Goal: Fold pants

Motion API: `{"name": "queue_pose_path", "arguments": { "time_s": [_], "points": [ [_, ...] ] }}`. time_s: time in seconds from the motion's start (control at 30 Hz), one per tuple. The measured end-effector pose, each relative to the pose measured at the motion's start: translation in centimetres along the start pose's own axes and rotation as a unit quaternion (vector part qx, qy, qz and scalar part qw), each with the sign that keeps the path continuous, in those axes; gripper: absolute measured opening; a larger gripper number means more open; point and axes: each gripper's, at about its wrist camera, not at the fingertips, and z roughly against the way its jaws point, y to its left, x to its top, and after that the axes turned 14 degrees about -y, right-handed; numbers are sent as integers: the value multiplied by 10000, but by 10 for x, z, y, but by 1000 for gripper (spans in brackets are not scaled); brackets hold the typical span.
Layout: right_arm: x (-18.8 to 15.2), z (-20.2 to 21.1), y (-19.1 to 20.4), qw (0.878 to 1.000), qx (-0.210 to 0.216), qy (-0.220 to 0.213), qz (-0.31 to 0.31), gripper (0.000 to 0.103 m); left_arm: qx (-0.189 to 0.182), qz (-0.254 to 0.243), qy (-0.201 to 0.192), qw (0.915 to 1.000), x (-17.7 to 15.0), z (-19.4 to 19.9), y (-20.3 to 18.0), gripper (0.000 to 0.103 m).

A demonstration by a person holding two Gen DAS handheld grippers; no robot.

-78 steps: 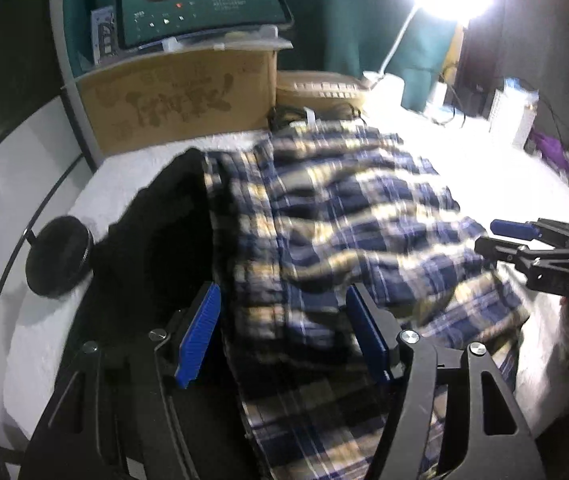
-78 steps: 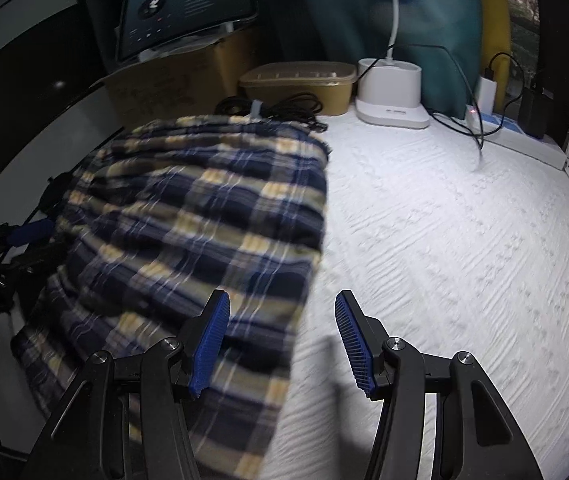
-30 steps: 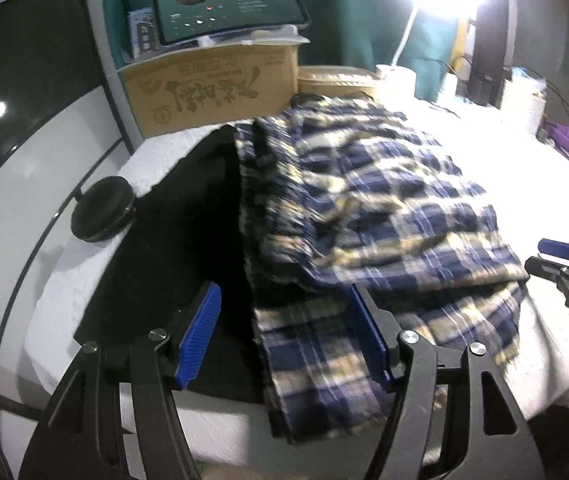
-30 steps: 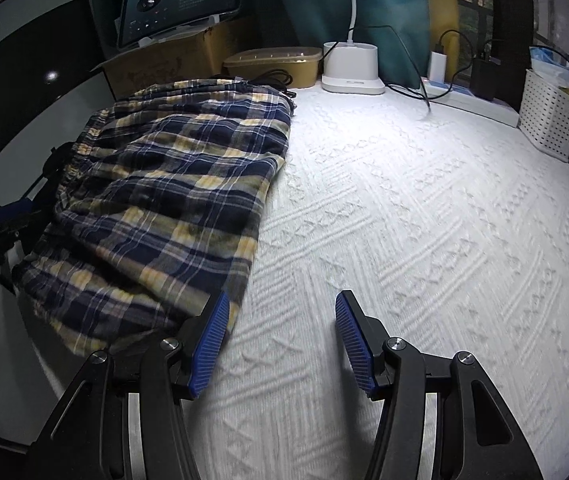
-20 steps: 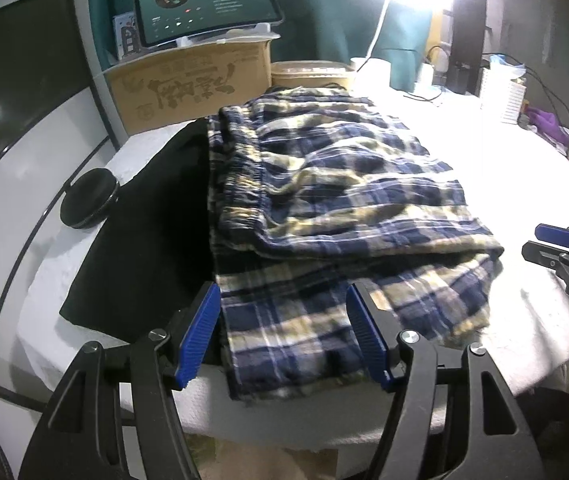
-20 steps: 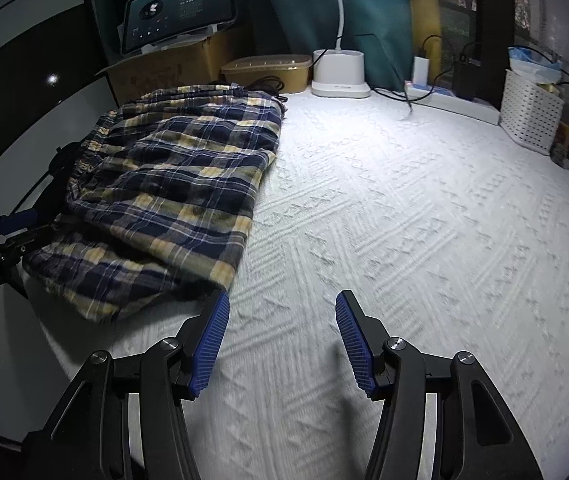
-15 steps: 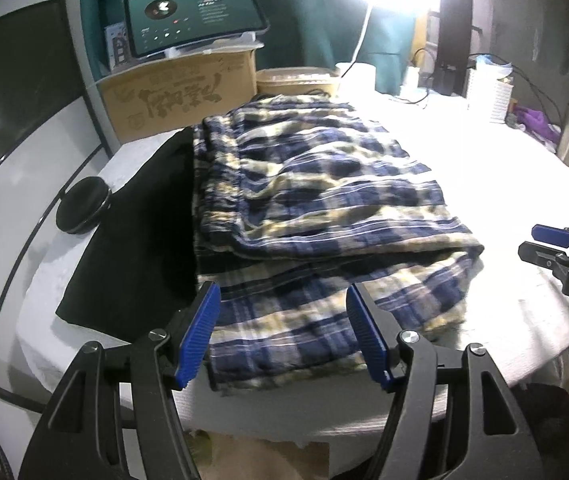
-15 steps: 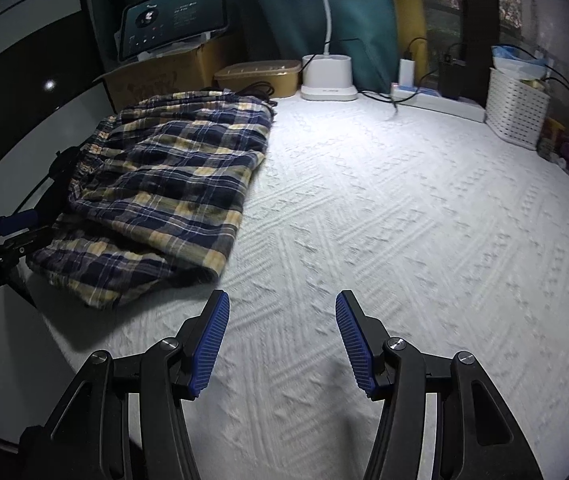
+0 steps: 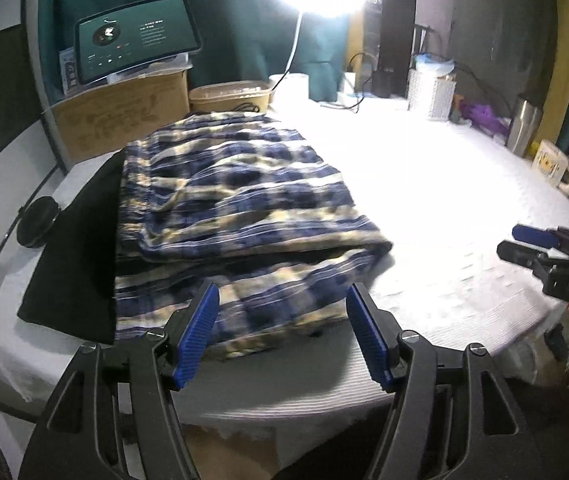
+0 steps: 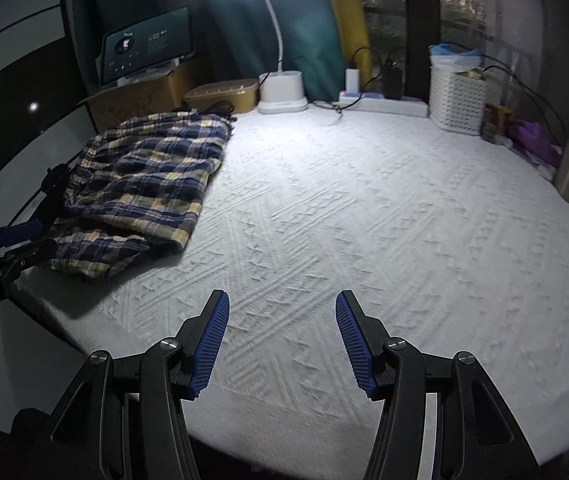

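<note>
The blue, navy and cream plaid pants (image 9: 236, 208) lie folded on the left part of the white textured table cover (image 10: 364, 216); in the right wrist view the pants (image 10: 140, 184) sit at the left. My left gripper (image 9: 282, 332) hangs open over the table's front edge, just short of the pants' near hem, nothing between its blue pads. My right gripper (image 10: 280, 340) is open above bare cover near the front edge, apart from the pants. Each gripper shows in the other's view: the right gripper (image 9: 524, 244) at far right, the left gripper (image 10: 20, 238) at far left.
A black cloth (image 9: 80, 248) lies under the pants' left side beside a round black disc (image 9: 38, 220). At the back stand a cardboard box (image 9: 124, 120) with a tablet (image 9: 136, 40), a tan container (image 10: 220, 94), a lamp base (image 10: 282, 94), a white basket (image 10: 458, 98), a mug (image 9: 556, 164).
Both grippers have drawn back from the pants toward the table's front edge and risen slightly. The pants look smaller and farther in both views. Both stayed open.
</note>
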Motion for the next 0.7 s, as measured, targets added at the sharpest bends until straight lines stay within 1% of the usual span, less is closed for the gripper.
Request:
{"name": "queue_pose_path", "arguments": {
  "time_s": [0.1, 0.27, 0.33, 0.5, 0.7],
  "points": [
    [0, 14, -6, 9999, -81, -108, -34, 58, -120, 57, -70, 9999, 4, 5, -10, 67],
    [5, 34, -14, 9994, -195, -283, -6, 58, -216, -95, -122, 9996, 9, 11, -27, 67],
    [9, 42, -18, 9990, -238, -383, -27, 59, -269, -145, -184, 9994, 13, 15, -31, 69],
    [18, 61, -27, 9978, -328, -578, -36, 65, -321, -172, -467, 9982, 24, 30, -36, 79],
    [27, 82, -32, 9957, -447, -809, -27, 67, -408, -259, -805, 9956, 37, 45, -44, 84]
  ]
}}
